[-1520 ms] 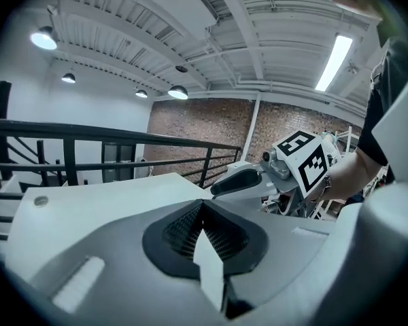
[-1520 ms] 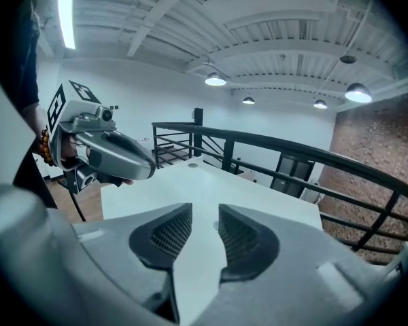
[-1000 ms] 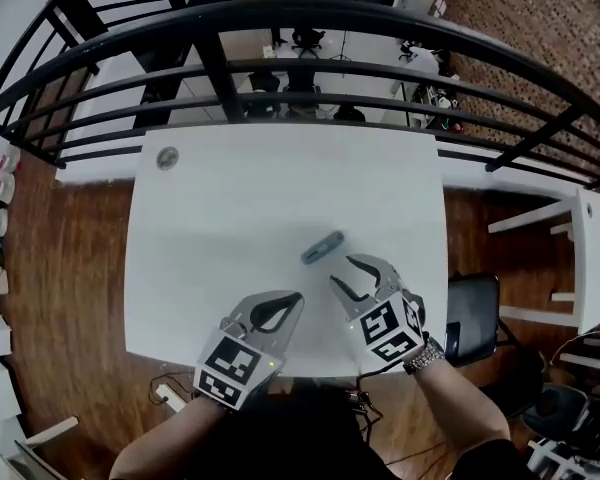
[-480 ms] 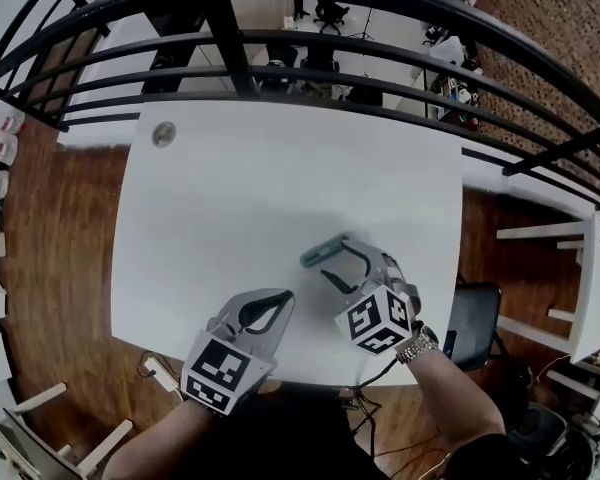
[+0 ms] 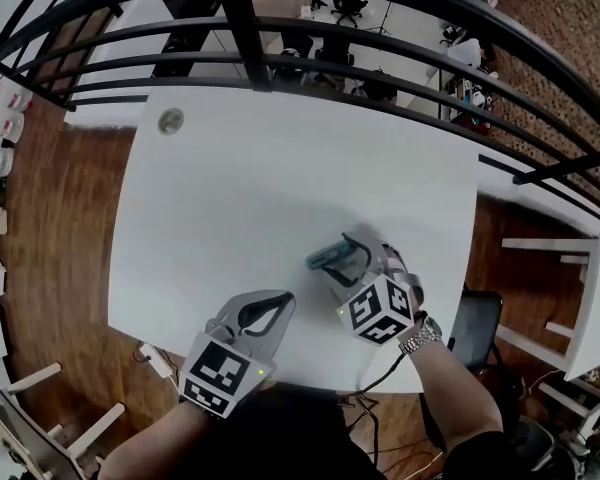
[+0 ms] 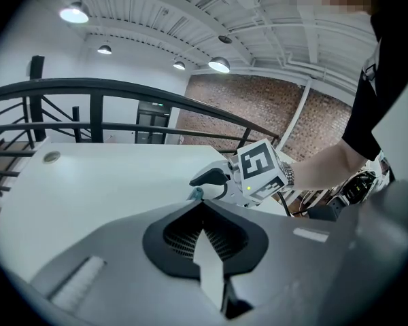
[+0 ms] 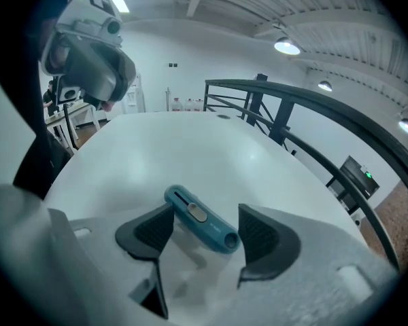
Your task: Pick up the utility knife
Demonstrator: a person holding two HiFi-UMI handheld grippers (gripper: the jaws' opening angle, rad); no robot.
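The blue utility knife (image 5: 327, 257) lies flat on the white table (image 5: 260, 188), right of the middle. My right gripper (image 5: 342, 260) is down over it. In the right gripper view the knife (image 7: 200, 219) sits slantwise between the two dark pads (image 7: 149, 231), still resting on the table. These jaws have just been opening and the right gripper (image 7: 205, 210) is open around the knife. My left gripper (image 5: 285, 299) hovers near the table's front edge, left of the knife, shut and empty. In the left gripper view the left gripper (image 6: 204, 206) faces the right gripper (image 6: 214, 180).
A small round grey disc (image 5: 170, 120) sits at the table's far left corner. A black railing (image 5: 280, 28) runs just beyond the far edge. A dark chair (image 5: 477, 328) stands off the table's right side, by wooden floor.
The right gripper came down and forward onto the knife and its jaws spread wider, so the knife now lies between them. The left gripper sank slightly and stayed shut.
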